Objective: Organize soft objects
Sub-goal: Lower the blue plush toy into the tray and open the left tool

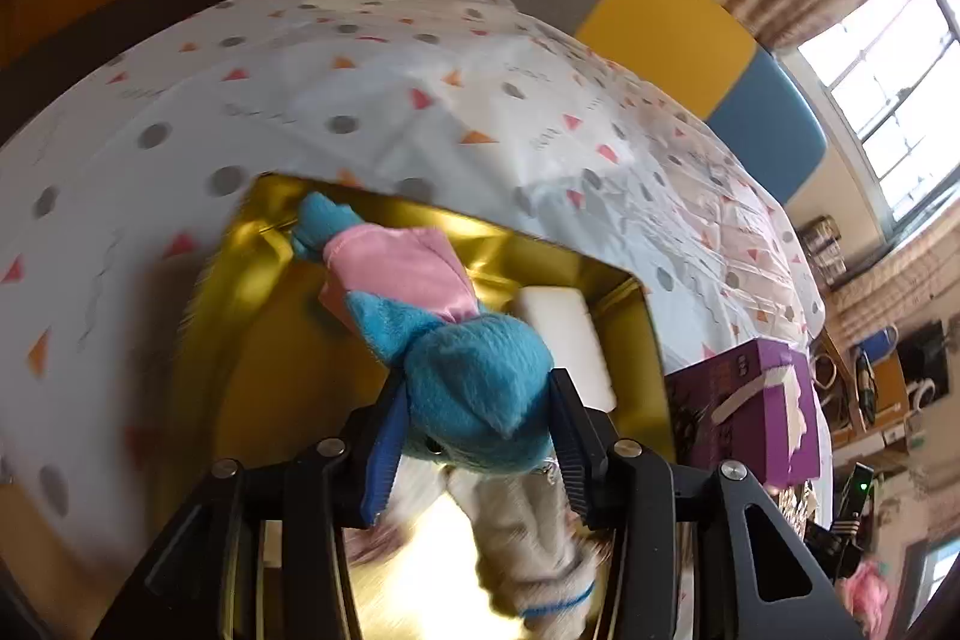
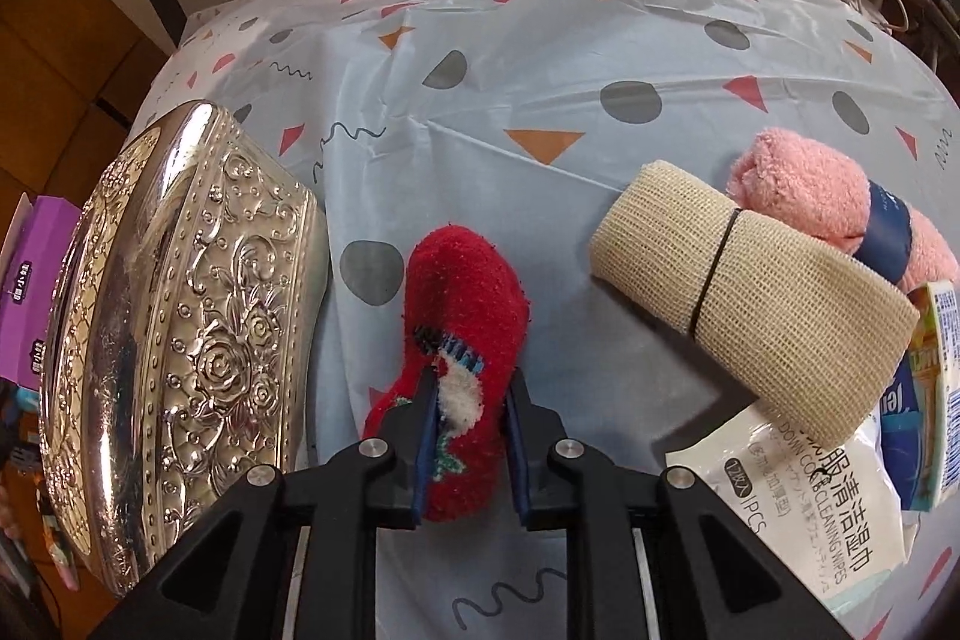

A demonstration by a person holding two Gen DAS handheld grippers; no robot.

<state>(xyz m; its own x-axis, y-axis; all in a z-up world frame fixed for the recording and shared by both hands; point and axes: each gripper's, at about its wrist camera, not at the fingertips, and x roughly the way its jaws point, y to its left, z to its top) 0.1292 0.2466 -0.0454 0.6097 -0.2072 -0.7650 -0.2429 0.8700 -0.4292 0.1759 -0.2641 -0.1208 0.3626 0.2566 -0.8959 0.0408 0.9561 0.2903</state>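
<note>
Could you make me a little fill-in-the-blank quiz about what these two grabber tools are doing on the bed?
1. The left gripper holds a blue plush toy that wears a ____ garment.
2. That toy hangs over the open ____-coloured tin.
3. The right gripper is closed on a fuzzy ____ sock.
4. Beside the sock lies a beige roll, and behind that a ____ towel roll.

Missing words: pink; gold; red; pink

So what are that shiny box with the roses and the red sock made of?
The box looks like thin stamped metal, silver-gold and mirror-glossy: raised roses and scrolls catch sharp highlights. The red sock, pinched between the right gripper's fingers, seems a fuzzy plush knit, matte with a loose nap; the exact fibre cannot be told.
</note>
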